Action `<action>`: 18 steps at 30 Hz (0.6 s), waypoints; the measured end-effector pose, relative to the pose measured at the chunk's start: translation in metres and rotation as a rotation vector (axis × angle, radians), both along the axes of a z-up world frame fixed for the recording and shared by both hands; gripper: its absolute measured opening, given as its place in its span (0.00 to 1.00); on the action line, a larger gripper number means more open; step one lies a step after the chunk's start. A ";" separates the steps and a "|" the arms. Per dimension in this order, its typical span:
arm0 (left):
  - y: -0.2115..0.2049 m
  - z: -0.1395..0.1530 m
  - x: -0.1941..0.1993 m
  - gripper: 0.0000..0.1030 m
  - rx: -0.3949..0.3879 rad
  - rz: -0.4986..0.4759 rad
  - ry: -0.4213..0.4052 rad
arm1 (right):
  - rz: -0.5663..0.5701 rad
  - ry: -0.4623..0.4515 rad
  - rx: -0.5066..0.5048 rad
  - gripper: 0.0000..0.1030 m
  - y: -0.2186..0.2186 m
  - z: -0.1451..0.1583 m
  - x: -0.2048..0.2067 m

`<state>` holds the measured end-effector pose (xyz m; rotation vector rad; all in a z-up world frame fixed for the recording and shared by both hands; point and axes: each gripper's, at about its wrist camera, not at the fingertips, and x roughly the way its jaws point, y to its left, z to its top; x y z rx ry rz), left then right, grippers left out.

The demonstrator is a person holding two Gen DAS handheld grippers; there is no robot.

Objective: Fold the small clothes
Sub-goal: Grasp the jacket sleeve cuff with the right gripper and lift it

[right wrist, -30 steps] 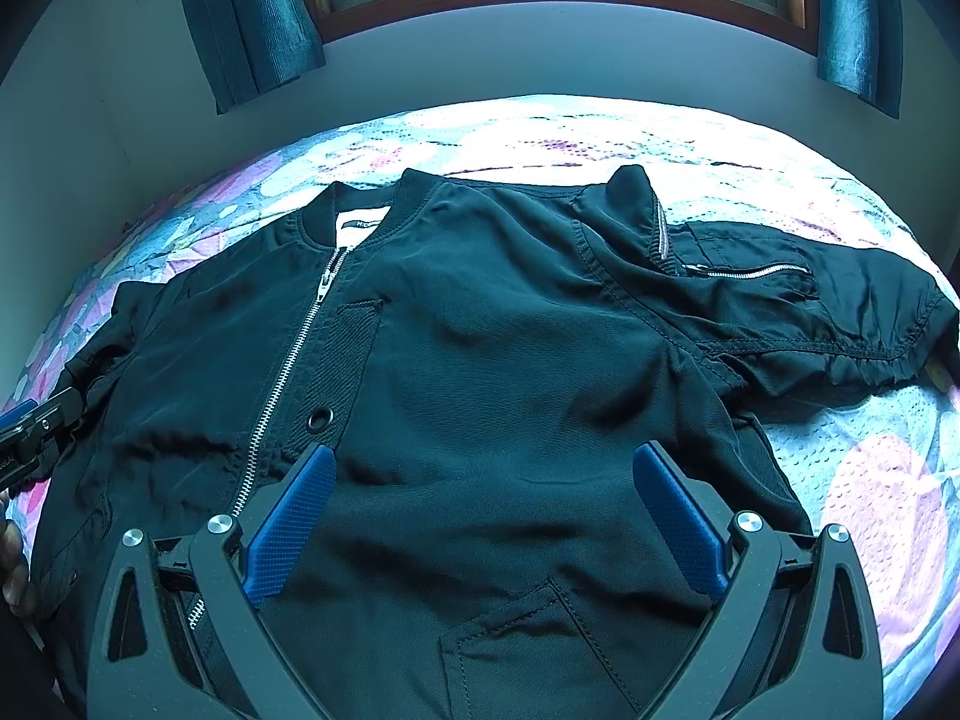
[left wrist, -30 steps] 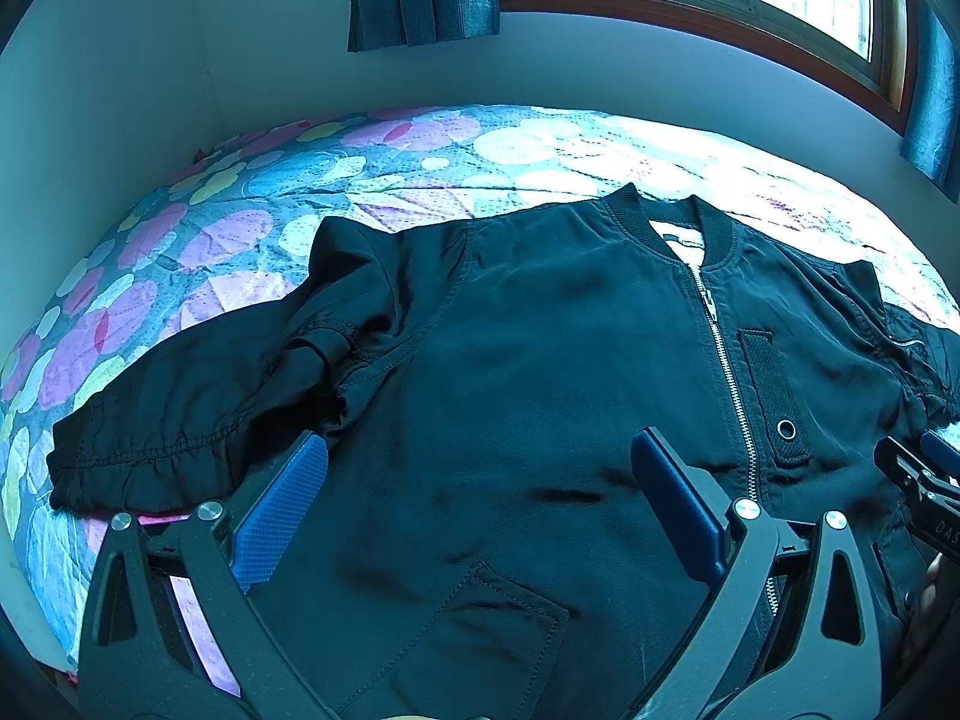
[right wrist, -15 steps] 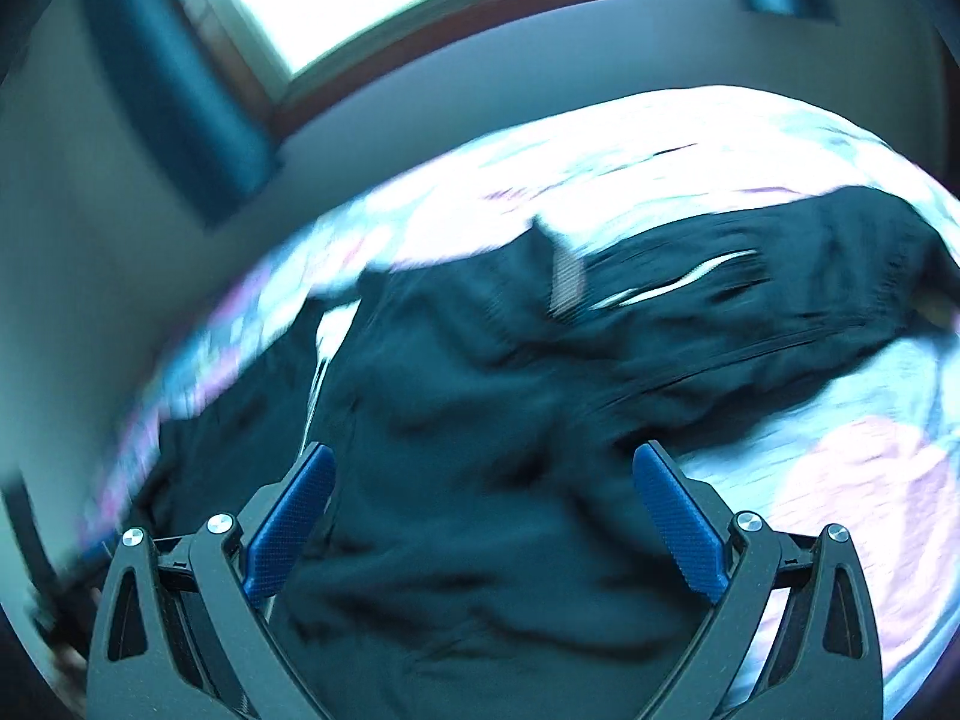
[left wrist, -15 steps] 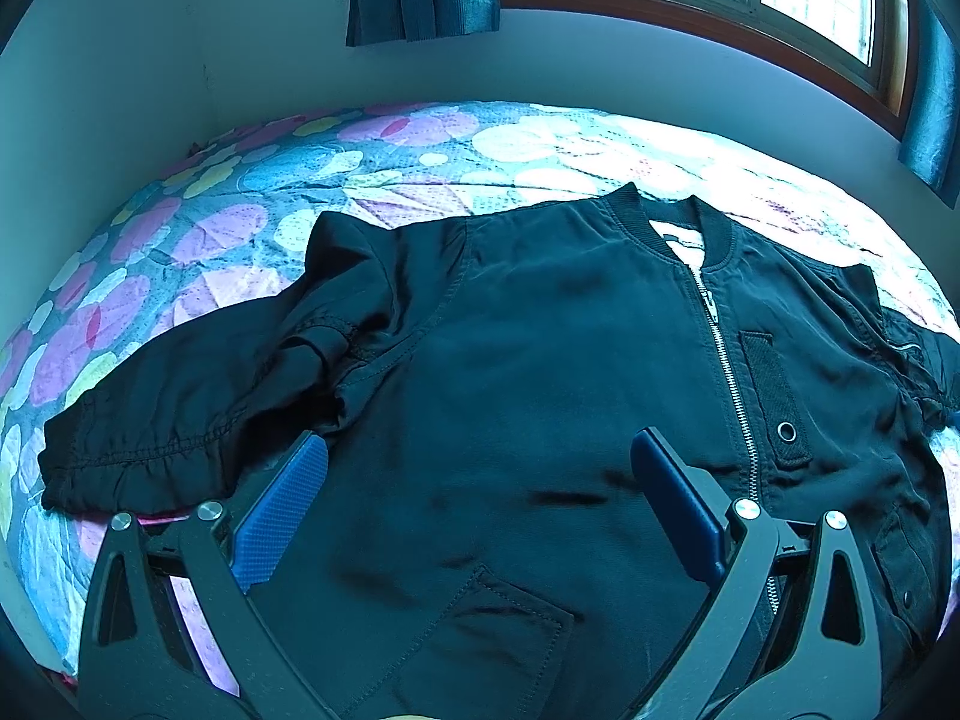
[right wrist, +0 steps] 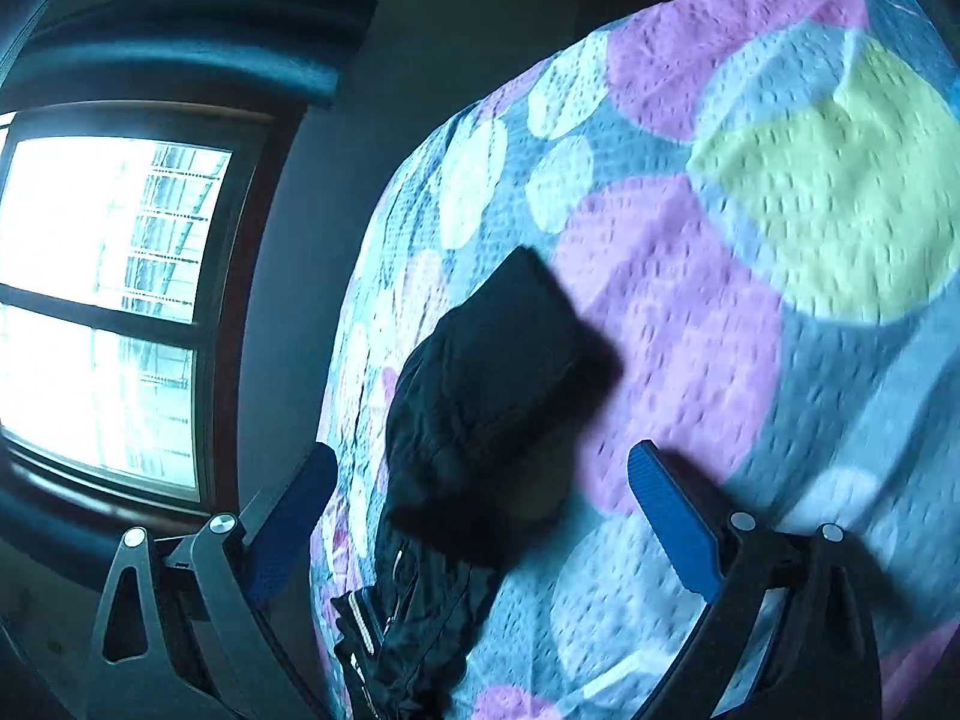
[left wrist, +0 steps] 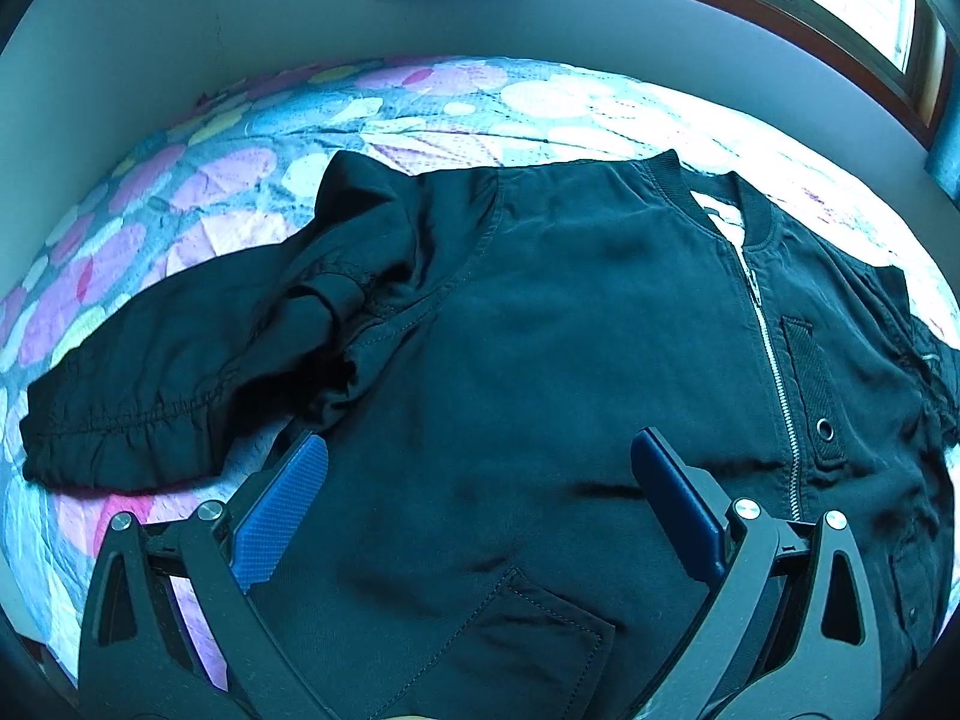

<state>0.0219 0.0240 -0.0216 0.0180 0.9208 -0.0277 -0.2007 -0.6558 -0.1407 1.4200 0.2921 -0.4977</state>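
On the bed (left wrist: 420,102), across its middle, a black jacket (left wrist: 540,330) is lying front up, zipped, spread flat so it can be folded. Its sleeve (left wrist: 180,384) is sticking out toward the bed's left edge, bunched at the shoulder. Left gripper (left wrist: 480,498) is hovering over the lower front, jaws wide apart, holding nothing. Right gripper (right wrist: 480,498) is rolled sideways, lining up on the other sleeve (right wrist: 498,372) near the right edge, jaws also apart and empty.
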 end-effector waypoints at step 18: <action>-0.012 0.008 -0.006 0.98 0.023 -0.009 -0.003 | 0.109 0.064 0.011 0.53 -0.028 -0.015 0.006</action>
